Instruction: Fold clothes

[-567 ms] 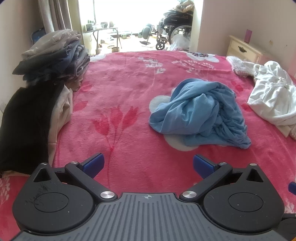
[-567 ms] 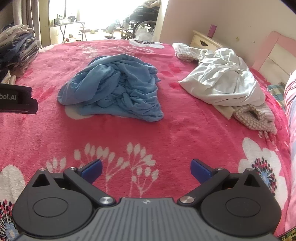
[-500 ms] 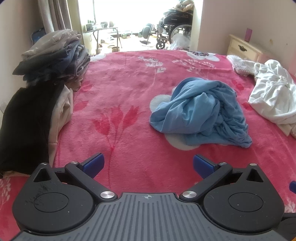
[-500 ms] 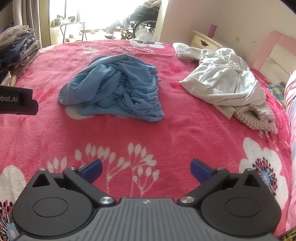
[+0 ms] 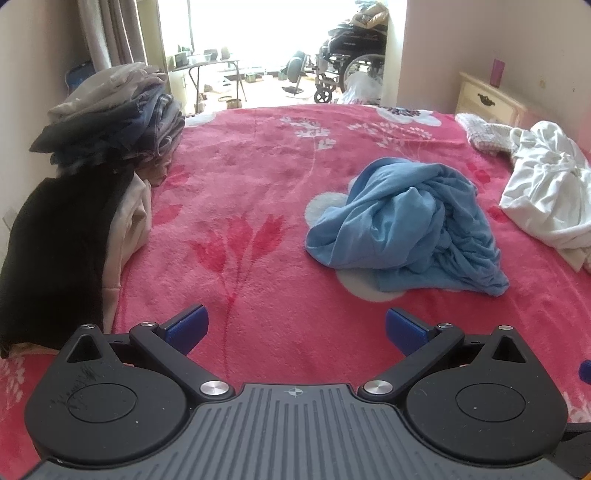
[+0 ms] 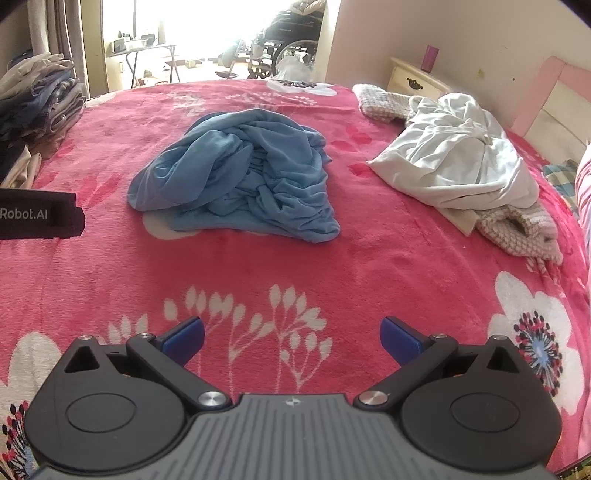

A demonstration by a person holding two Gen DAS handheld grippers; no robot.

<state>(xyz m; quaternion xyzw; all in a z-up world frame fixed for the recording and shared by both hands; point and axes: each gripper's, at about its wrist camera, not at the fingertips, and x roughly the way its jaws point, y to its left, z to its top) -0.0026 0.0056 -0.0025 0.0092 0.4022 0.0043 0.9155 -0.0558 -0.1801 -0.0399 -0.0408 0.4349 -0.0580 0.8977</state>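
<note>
A pink floral blanket [image 5: 258,206] covers the bed. A cream nightstand [image 5: 487,101] stands against the far wall with a purple cup [image 5: 498,72] on top. Past the bright doorway, a wheelchair [image 5: 351,55] sits beside a folding table [image 5: 207,70]. Curtains [image 5: 114,33] hang at left; a pink headboard [image 6: 554,99] rises at right.

White lettering "Robot.AI" stands on a black rectangular block [image 6: 40,214] at the left edge of the right wrist view, left of the crumpled blue garment [image 6: 240,188]. No other text is legible.
</note>
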